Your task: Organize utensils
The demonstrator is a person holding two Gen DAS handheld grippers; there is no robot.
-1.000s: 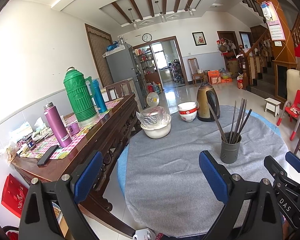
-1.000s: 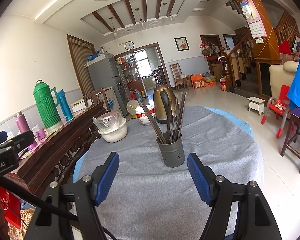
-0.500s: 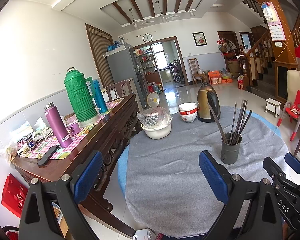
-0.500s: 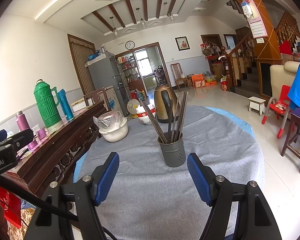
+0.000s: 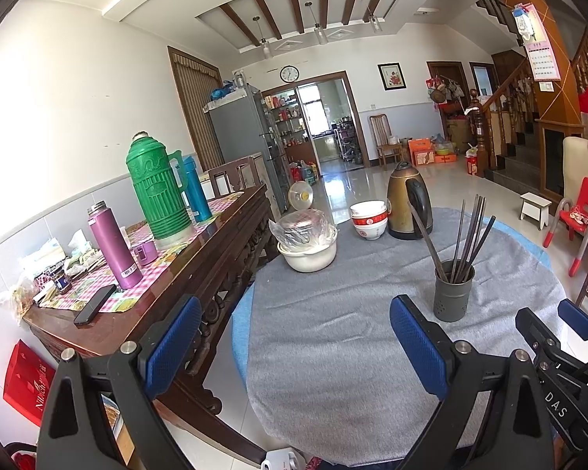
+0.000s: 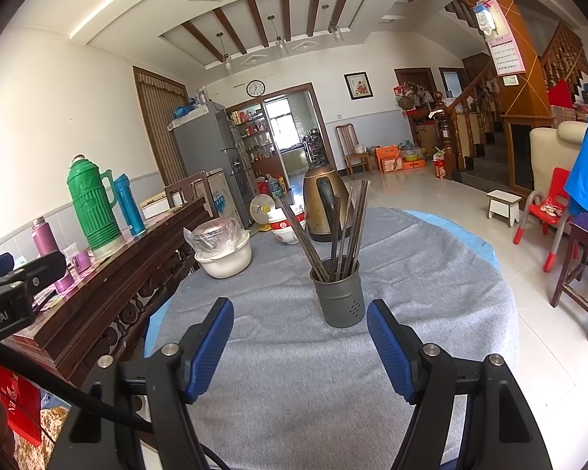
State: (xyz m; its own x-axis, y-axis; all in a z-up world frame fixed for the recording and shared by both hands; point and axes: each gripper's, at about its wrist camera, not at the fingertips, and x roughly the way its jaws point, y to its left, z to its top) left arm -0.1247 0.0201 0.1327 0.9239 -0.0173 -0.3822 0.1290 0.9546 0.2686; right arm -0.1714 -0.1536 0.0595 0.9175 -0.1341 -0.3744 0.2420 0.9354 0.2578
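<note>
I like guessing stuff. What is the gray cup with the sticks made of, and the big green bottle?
The gray cup looks like matte metal: dull gray sheen, small punched holes near its base. The sticks look dark, maybe wood or metal; hard to tell. The green bottle looks like molded plastic: bright color, ribbed sides.

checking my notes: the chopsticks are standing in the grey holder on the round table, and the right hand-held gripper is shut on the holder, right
Not quite. The chopsticks do stand in the grey holder on the round table, but the right wrist view shows the right hand-held gripper open, short of the holder and holding nothing.
</note>
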